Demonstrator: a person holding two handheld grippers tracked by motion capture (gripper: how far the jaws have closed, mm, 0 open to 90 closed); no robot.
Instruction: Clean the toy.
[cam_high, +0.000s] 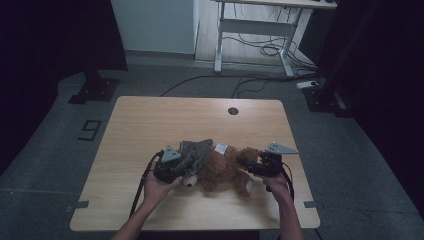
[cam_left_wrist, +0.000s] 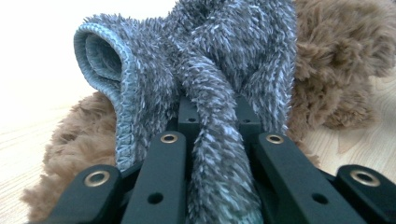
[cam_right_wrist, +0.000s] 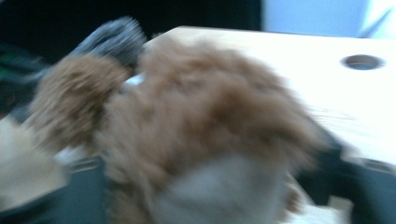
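Clamping one grey garment, the left hand-held gripper faces one brown teddy bear; the right hand-held gripper's grip is unclear.

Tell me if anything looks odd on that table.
The brown teddy bear lies on its side instead of sitting up, and its grey fuzzy garment is bunched at one end, half on. The left gripper pinches a fold of it. Nothing looks spilled or broken.

- dim room, grey floor with a taped "9"
- light wooden table, white desk frame behind, cables trailing underneath
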